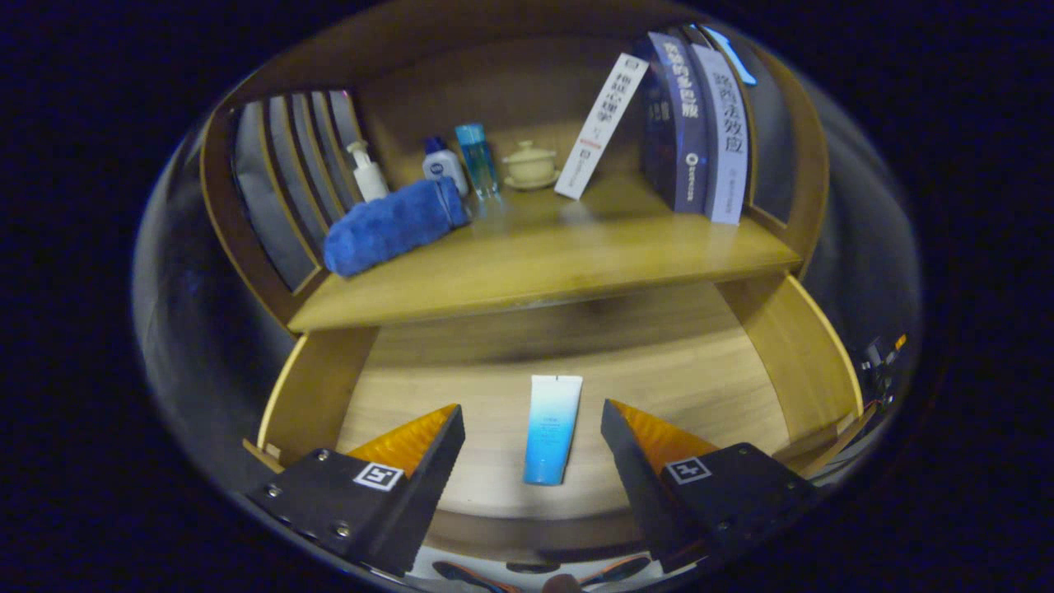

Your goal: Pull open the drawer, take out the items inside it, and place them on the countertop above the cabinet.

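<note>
Blue-and-white tube (552,428) lying flat on the floor of the pulled-out drawer (790,354), lengthwise between the fingers of the gripper (531,424), jaws wide apart and touching nothing. Best lowered straight down, centred, and closed across the tube's width at mid-body. Beyond, on the countertop (543,263): rolled blue towel (387,226), bottles, lidded cup and books, with bare wood at the front edge for set-down.

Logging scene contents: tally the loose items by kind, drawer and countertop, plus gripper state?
Tubes: 1, tube in open drawer, between the open gripper fingers.
Bottles: 3, pump bottle, white bottle, clear blue bottle.
Towels: 1, blue towel.
Lidded cups: 1.
Books: 3.
Total: 9.
</note>
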A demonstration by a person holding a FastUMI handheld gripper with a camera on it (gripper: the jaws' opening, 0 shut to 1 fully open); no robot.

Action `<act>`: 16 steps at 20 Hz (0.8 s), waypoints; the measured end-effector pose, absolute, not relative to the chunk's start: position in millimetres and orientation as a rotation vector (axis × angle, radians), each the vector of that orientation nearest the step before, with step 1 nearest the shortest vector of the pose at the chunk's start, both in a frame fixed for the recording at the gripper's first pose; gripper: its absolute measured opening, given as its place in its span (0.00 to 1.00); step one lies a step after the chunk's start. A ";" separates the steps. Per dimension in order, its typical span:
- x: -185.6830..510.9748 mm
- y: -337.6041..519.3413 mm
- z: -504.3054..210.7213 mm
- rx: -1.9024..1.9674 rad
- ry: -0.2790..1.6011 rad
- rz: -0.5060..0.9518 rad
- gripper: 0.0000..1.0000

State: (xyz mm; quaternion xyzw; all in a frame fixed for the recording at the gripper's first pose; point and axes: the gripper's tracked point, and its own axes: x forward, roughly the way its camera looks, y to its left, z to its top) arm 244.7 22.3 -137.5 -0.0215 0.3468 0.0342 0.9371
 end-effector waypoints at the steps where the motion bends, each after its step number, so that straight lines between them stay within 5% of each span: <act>1: 246.8 23.2 -148.6 -0.059 0.765 0.067 1.00; 8: 265.5 15.3 -182.3 -0.105 0.898 -0.003 0.96; 12: 258.5 5.2 -212.9 -0.138 1.050 -0.049 0.71; 13: 259.7 5.6 -213.2 -0.130 1.039 -0.051 0.44; 16: 248.0 16.3 -203.4 -0.075 1.031 -0.002 0.43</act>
